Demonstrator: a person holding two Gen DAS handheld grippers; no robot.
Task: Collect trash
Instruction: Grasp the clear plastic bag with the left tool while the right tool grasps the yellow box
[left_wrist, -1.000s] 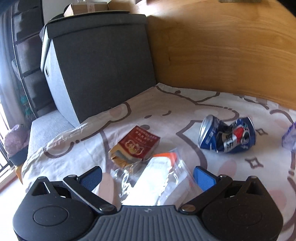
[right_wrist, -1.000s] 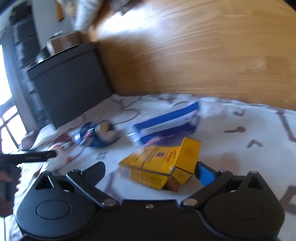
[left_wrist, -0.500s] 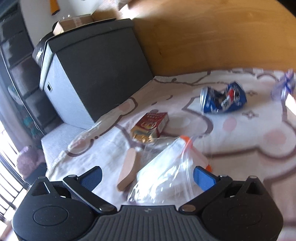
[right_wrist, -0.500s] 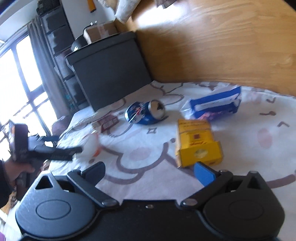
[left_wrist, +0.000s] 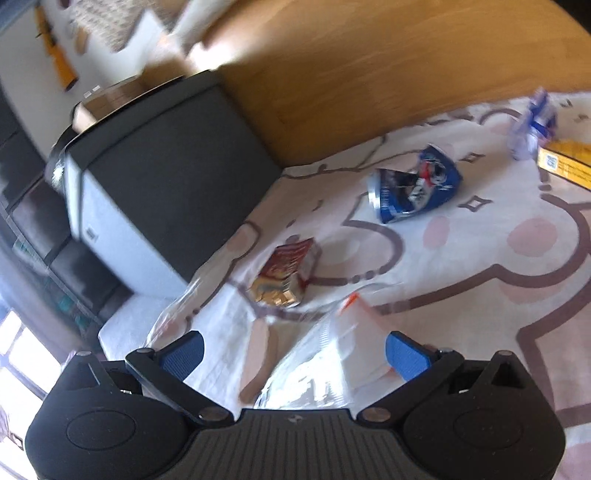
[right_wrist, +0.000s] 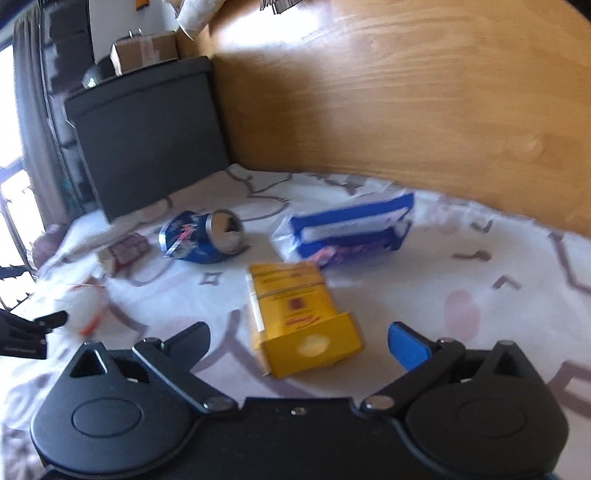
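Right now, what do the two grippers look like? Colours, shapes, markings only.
Both the left gripper and the right gripper have matte black bodies with two rounded lobes bearing oval recesses, black linkage arms on silver pivot pins, and blue pads on the fingers. The left body has a ribbed centre. No cables or sleeves are visible.

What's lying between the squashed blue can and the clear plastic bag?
A small red box lies on the sheet between the blue can and the plastic bag, seen best in the left wrist view.
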